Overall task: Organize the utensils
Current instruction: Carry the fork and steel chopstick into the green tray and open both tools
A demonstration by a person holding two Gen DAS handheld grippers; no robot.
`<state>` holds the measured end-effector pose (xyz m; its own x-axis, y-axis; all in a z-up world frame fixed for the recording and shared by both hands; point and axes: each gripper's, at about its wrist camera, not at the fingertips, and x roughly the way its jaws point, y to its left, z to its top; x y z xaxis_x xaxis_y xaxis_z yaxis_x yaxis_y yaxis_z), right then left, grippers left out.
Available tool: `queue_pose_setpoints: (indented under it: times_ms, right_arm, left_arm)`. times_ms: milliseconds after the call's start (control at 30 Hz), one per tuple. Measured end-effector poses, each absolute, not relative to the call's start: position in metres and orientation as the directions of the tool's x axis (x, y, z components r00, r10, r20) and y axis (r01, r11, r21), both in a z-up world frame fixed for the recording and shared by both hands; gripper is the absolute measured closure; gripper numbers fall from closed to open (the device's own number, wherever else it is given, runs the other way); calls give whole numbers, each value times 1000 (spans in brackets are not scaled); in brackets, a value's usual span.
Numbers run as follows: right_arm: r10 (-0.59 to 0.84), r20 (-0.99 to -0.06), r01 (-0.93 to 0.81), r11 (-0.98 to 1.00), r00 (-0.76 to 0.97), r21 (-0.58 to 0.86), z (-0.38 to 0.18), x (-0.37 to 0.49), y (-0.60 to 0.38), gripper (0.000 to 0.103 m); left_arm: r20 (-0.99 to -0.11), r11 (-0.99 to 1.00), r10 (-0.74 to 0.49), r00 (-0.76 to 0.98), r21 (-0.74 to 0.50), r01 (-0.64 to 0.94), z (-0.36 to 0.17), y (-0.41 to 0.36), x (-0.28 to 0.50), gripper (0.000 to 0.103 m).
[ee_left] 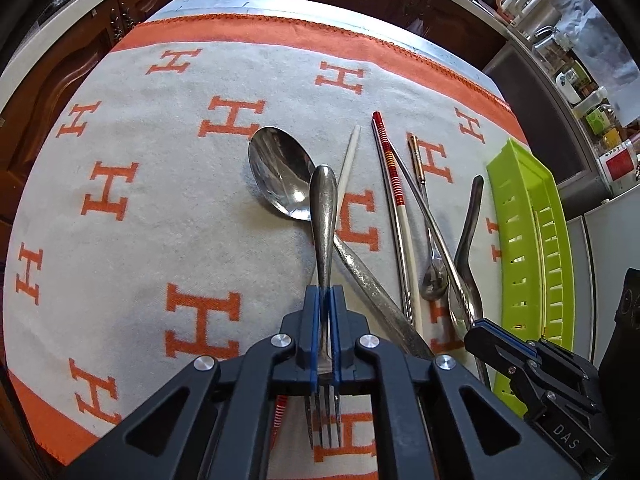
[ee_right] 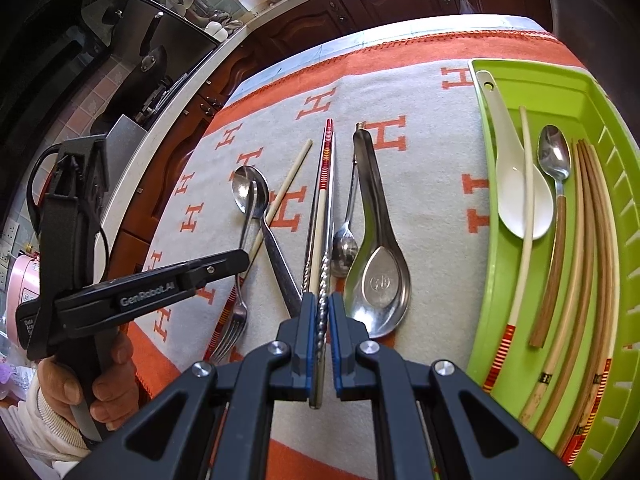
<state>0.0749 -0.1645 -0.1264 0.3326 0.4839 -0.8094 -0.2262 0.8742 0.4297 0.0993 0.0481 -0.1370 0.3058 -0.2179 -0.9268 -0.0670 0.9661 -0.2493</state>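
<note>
Nearby, big spoon (ee_left: 280, 174) under fork (ee_left: 325, 216).

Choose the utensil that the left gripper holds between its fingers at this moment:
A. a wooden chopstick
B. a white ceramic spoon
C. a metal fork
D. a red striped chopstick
C. In the left wrist view the left gripper is closed on the neck of a metal fork, with the handle pointing forward and the tines showing below the fingers; the white ceramic spoon lies in the green tray.
</note>
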Motion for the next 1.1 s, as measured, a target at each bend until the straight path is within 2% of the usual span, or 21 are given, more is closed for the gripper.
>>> queue_pose_setpoints:
  times_ms: [500, 833, 1100]
  right_arm:
    - [514, -740, -223, 857, 434, 464, -98, 50, -179, 98]
    - [475, -707, -200, 875, 524, 440, -70, 29, -195, 98]
    - [408, -654, -118, 890, 637, 440, -38, 7, -237, 98]
  left_arm:
    - [-896, 948, -307, 322, -318, 19, -92, 31, 81, 101]
    - [-886, 939, -338, 317, -339, 53, -80, 21, 75, 101]
    - [-873, 918, -394, 287, -360, 164, -57, -24, 82, 101]
